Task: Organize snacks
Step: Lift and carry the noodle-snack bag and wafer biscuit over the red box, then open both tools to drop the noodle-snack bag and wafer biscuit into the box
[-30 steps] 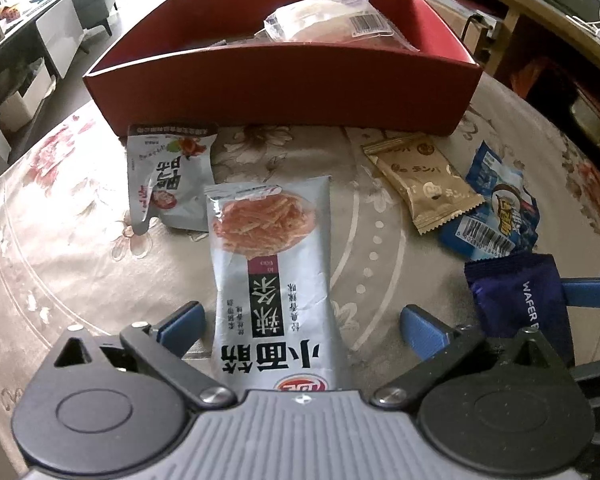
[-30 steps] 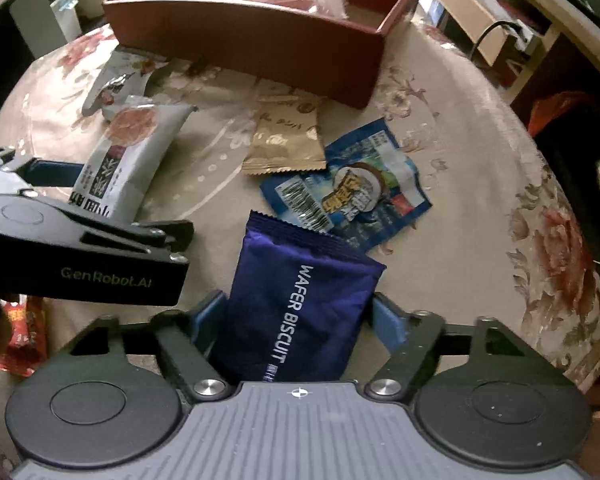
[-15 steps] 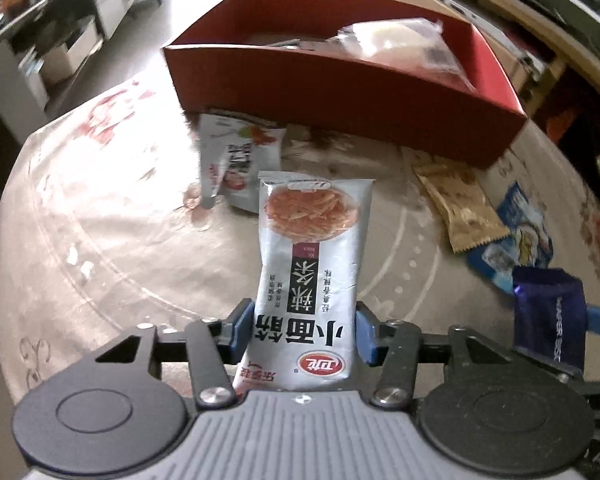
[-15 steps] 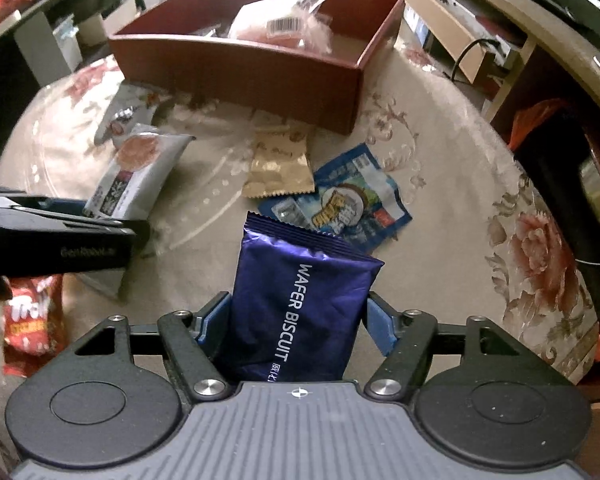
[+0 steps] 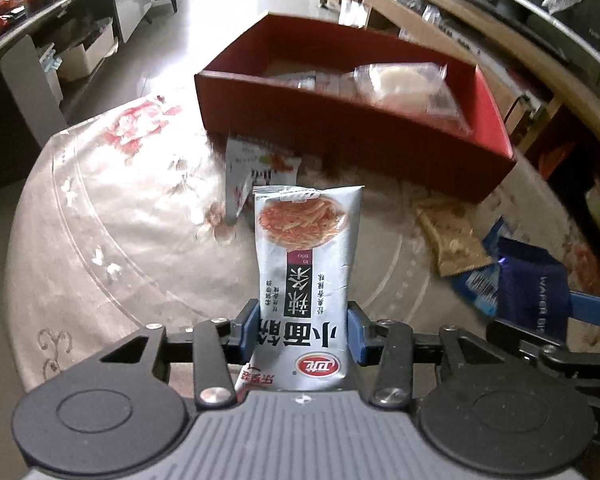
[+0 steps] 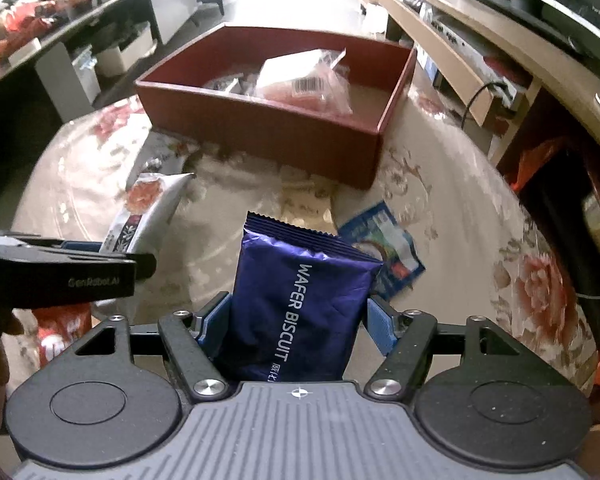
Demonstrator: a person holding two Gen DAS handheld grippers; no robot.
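Observation:
My left gripper (image 5: 303, 334) is shut on a white noodle-snack packet (image 5: 306, 264) and holds it upright above the table. My right gripper (image 6: 296, 322) is shut on a dark blue wafer biscuit packet (image 6: 300, 300), also lifted. The red box (image 5: 340, 136) stands at the far side of the table with a clear bagged snack (image 5: 404, 84) inside; it also shows in the right wrist view (image 6: 260, 128). A white-red packet (image 5: 256, 172), a tan packet (image 5: 452, 240) and a blue packet (image 6: 384, 256) lie on the table before the box.
The round table has a floral cloth (image 5: 112, 216). A red packet (image 6: 60, 332) lies near the table's front left edge. Shelves and a counter (image 6: 480, 52) stand to the right, cabinets (image 5: 80, 40) to the left beyond the table.
My left gripper closed on the noodle packet and lifted it off the table. My right gripper rose with the wafer packet. Both views now look from higher toward the red box.

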